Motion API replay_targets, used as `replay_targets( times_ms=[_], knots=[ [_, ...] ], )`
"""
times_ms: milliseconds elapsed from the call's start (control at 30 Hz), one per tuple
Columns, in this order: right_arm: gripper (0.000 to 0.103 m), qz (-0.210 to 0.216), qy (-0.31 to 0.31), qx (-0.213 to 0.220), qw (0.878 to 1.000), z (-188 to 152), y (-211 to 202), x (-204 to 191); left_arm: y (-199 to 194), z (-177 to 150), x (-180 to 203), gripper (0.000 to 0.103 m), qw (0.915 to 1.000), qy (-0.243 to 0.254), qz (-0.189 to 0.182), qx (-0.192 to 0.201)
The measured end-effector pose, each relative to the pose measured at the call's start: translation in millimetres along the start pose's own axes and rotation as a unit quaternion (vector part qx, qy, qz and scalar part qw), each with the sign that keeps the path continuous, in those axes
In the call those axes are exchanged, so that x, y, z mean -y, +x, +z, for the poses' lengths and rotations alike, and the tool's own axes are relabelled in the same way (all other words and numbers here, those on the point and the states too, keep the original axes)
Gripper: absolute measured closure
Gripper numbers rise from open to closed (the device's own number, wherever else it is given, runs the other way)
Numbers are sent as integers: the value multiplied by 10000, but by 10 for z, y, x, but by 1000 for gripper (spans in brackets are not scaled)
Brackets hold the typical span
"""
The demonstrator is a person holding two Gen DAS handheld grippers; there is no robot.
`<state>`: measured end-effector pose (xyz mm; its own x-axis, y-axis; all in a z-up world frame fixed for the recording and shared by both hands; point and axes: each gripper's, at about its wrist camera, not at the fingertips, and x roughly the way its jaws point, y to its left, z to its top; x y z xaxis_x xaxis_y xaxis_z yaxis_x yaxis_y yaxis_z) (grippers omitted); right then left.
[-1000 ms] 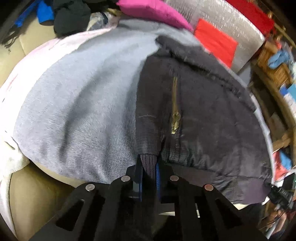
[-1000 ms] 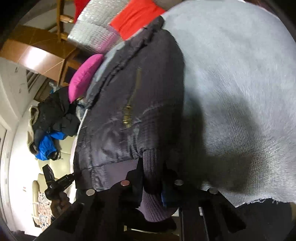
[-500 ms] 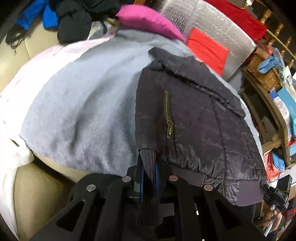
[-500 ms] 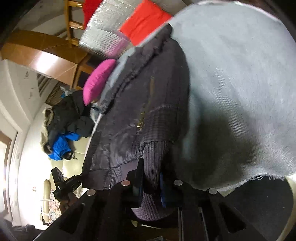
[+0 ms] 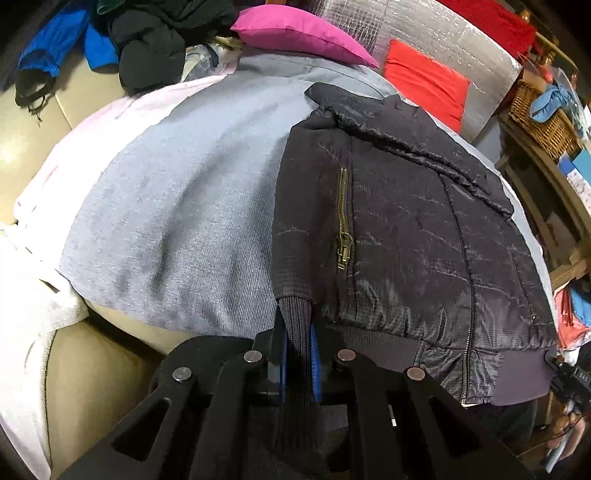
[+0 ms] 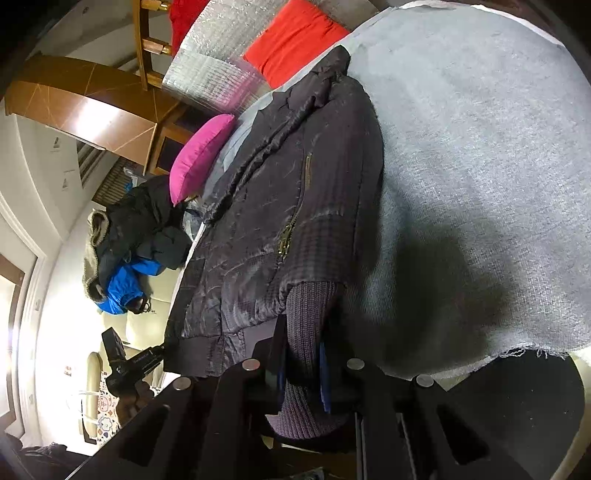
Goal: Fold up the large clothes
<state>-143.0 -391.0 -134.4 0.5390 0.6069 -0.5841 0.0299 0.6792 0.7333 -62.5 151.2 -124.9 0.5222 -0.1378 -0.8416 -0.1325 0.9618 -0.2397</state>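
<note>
A dark quilted jacket (image 5: 406, 229) with a brass pocket zipper (image 5: 344, 221) lies flat on a grey cloth (image 5: 177, 199) that covers the sofa; its sleeves are folded in over the body. My left gripper (image 5: 297, 332) is shut on the ribbed cuff (image 5: 293, 317) of the sleeve on the jacket's left side. In the right wrist view the same jacket (image 6: 288, 206) lies to the left of the grey cloth (image 6: 480, 155), and my right gripper (image 6: 303, 350) is shut on the other ribbed cuff (image 6: 310, 310), which bulges between the blue pads.
A magenta cushion (image 5: 295, 33), a red cushion (image 5: 424, 85) and a silver foil sheet (image 5: 417, 26) sit behind the jacket. A pile of dark and blue clothes (image 5: 110, 40) lies at the far left. A wicker basket (image 5: 543, 114) stands right. The other gripper (image 6: 129, 365) shows far left.
The left view has drawn back a little, so more of the jacket shows. The right gripper shifted slightly with its cuff. Both grips are unchanged.
</note>
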Motion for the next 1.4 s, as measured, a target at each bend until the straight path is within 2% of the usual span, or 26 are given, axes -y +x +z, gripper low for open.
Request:
replay_targets(
  times_ms=[800,1100,1200,1400],
  knots=[
    [88,-44,-51,-90,9999,-13,-66,7,-61,-16,0,92,10000,64,-18,63],
    [88,54,-136,-149,9998,14,-176,-23,-180,33,-111,92,9990,-130,-423,89],
    [88,195,-122,-105,9997,73,-219,-36,-277,142,-138,93,9972,-267,-680,175],
    [88,514,-169,88,9985,246,-335,-132,-414,402,-101,93,9941,-401,-940,351]
  ],
)
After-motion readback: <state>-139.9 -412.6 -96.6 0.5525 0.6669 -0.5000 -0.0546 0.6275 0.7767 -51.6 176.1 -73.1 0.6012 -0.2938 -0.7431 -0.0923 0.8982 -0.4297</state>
